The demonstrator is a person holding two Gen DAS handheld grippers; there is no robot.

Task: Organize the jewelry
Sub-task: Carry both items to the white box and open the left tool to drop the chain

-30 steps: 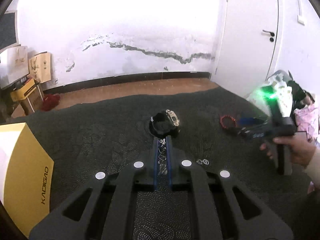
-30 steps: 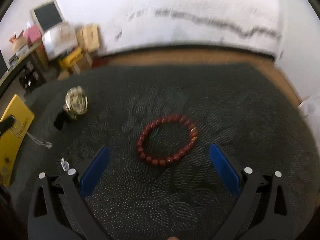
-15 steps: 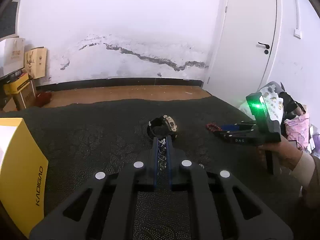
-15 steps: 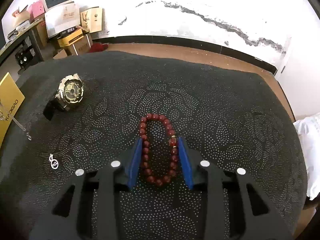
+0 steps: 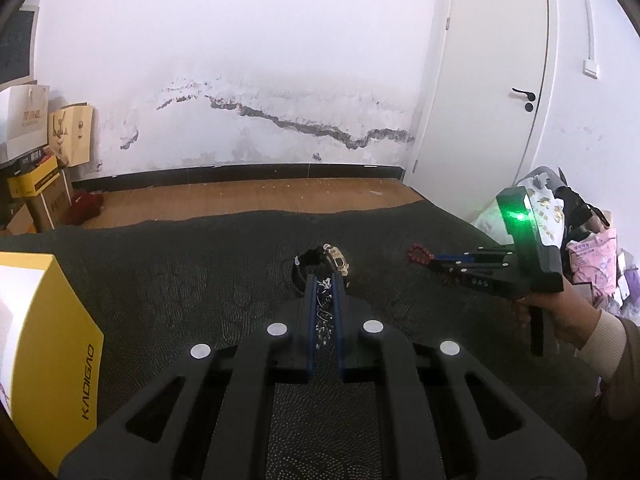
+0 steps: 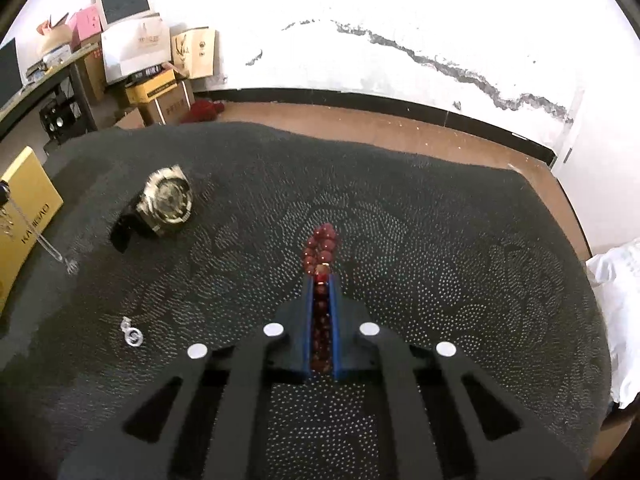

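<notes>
My left gripper (image 5: 323,280) is shut on a thin silver necklace (image 5: 322,314), held above the dark mat; the chain also hangs at the left edge of the right wrist view (image 6: 44,238). My right gripper (image 6: 322,278) is shut on a red bead bracelet (image 6: 321,246), squeezed flat, its loop poking out past the tips. In the left wrist view the right gripper (image 5: 434,262) holds the bracelet (image 5: 418,254) at the right. A gold wristwatch (image 6: 166,202) with a black strap lies on the mat, also seen in the left wrist view (image 5: 336,258). A small silver pendant (image 6: 132,334) lies nearer.
A yellow box (image 5: 48,340) stands at the mat's left edge, also in the right wrist view (image 6: 24,204). The dark dotted mat (image 6: 440,260) covers the table. Cardboard boxes (image 6: 160,80) stand by the far wall. White bags (image 6: 618,280) lie at the right.
My right gripper closed around the red bracelet and squeezed it flat, then lifted it off the mat. My left gripper stayed shut on the necklace and rose a little.
</notes>
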